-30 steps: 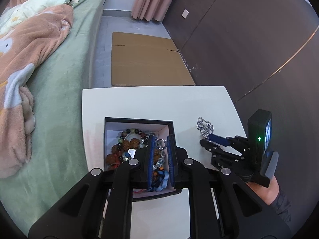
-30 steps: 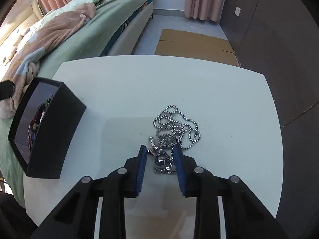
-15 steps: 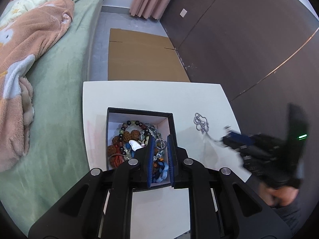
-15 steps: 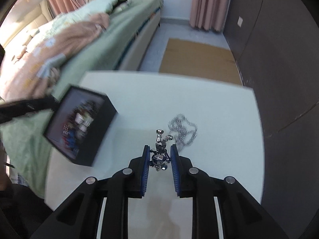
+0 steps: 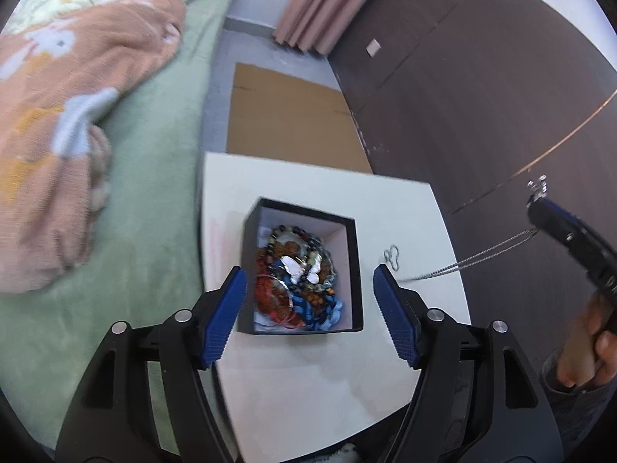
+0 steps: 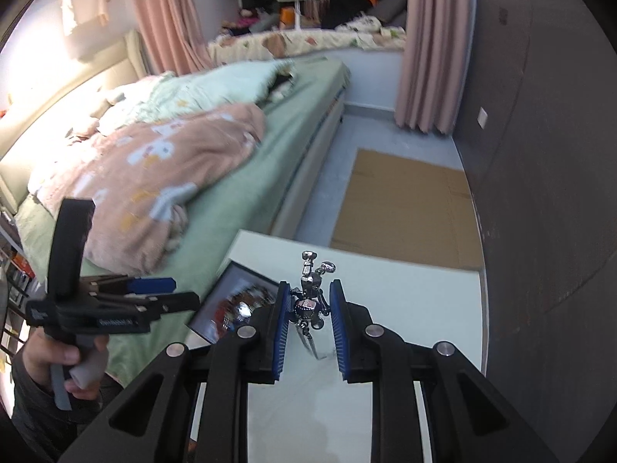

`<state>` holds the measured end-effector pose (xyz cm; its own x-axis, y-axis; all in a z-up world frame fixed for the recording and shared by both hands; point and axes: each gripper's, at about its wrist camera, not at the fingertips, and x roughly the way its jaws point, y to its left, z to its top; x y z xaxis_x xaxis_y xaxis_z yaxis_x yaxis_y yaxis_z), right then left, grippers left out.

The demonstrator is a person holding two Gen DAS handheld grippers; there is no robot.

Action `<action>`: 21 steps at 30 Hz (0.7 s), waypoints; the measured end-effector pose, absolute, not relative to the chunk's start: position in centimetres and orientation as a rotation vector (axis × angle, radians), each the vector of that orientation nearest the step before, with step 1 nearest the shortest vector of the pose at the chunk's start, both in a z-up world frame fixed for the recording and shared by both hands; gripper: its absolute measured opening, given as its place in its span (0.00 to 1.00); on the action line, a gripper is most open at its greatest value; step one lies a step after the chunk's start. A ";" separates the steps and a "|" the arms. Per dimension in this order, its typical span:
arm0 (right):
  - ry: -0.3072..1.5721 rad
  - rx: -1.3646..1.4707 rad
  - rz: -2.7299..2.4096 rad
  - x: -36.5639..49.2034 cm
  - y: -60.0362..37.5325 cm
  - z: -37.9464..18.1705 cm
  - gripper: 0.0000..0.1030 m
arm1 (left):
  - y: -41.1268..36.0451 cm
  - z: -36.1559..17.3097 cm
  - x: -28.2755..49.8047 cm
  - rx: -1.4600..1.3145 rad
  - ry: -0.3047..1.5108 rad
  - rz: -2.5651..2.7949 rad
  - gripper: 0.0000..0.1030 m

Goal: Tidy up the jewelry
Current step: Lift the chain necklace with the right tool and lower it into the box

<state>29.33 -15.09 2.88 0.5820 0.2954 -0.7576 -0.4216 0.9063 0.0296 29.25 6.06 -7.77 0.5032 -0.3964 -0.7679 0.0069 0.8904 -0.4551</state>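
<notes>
At the far left of the left wrist view lies the green-sheeted bed [image 5: 154, 177] with its rumpled peach blanket [image 5: 65, 88], and beside it stands the small white table [image 5: 308, 378]. On that table sits the square black jewellery box with a white lining [image 5: 252, 254], open-topped and already well filled: dark bead bracelets, a red bangle, a blue cord piece and a white butterfly pendant [image 5: 300, 269] lying on top. The left gripper [image 5: 308, 301] hovers above the box; its jaws have just been opening and now stand wide with nothing between them, the box showing through the gap.

Further right, the silver ball-chain necklace [image 5: 462, 260] runs taut from a last small loop on the tabletop, just beside the box, up to the right gripper [image 6: 308, 308]. In the right wrist view that gripper is clamped on the necklace's chrome figure pendant [image 6: 308, 303], the blue pads pressing its sides and the chain hanging below. Whether the loop has fully left the table is hard to say, since the chain there is thin and slightly blurred.

The necklace should handle as a light, limp thing: the chain will swing, trail and snag on the box's rim, and polished metal is slippery between pads. The pendant is the sound place to hold, being the one solid, chunky part. Lowering the chain into the box first, pendant last, would likely keep it from draping over the wall.
</notes>
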 end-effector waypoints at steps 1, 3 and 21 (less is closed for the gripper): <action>0.841 -0.161 0.429 29.3 -14.7 3.5 0.20 | 6.4 -7.1 28.8 -0.422 1.003 -0.237 0.75; 0.811 -0.167 0.449 28.9 -13.9 5.3 0.20 | 7.1 -6.3 28.3 -0.418 0.981 -0.220 0.78; 0.535 -0.203 0.528 26.3 -8.2 19.7 0.15 | 11.3 0.0 24.5 -0.369 0.827 -0.088 0.95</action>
<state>26.27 -8.22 19.70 0.7316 0.4248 -0.5332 -0.5281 0.8477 -0.0493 24.54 11.26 0.00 0.6777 -0.2183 -0.7022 -0.0664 0.9329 -0.3540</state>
